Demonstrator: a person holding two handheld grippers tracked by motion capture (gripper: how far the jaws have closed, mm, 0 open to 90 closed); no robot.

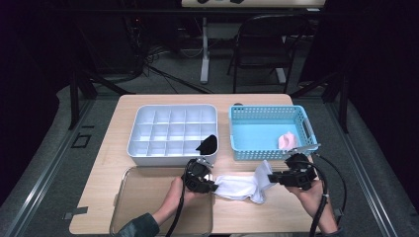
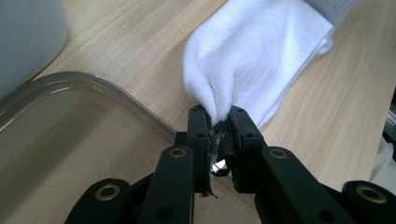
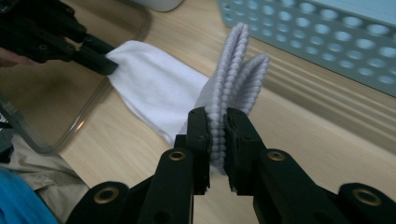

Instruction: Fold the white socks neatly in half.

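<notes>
White sock [image 1: 236,187] stretched between the two grippers, low over the wooden table [image 1: 276,212], just in front of the clear tray [image 1: 129,197]. Left gripper [image 2: 217,116] clamped on the toe end, cloth bunched and puckered between the fingertips, a dark shred of pad lining hanging in the gap below. Right gripper [image 3: 216,122] pinched shut on the ribbed cuff, folded double so that two ribbed edges stand up past the fingertips [image 3: 200,122].

Soft, light, limp: no stiffness anywhere, sagging wherever unsupported, likely to fold or twist once one end goes free. Knit surface grippy rather than slippery, nothing fragile about it. Best holds judged to be exactly these two, the thick ribbed cuff and the gathered toe, where several layers give the pads something to bite. A single thin layer in the middle would probably slide out or drag.

Behind the left fingers, white divided organiser [image 1: 173,129] with a dark sock [image 1: 208,144] in its near corner cell; beyond the right fingers, blue perforated basket [image 1: 269,148] with a pink item [image 1: 287,139] inside, too small to name.
</notes>
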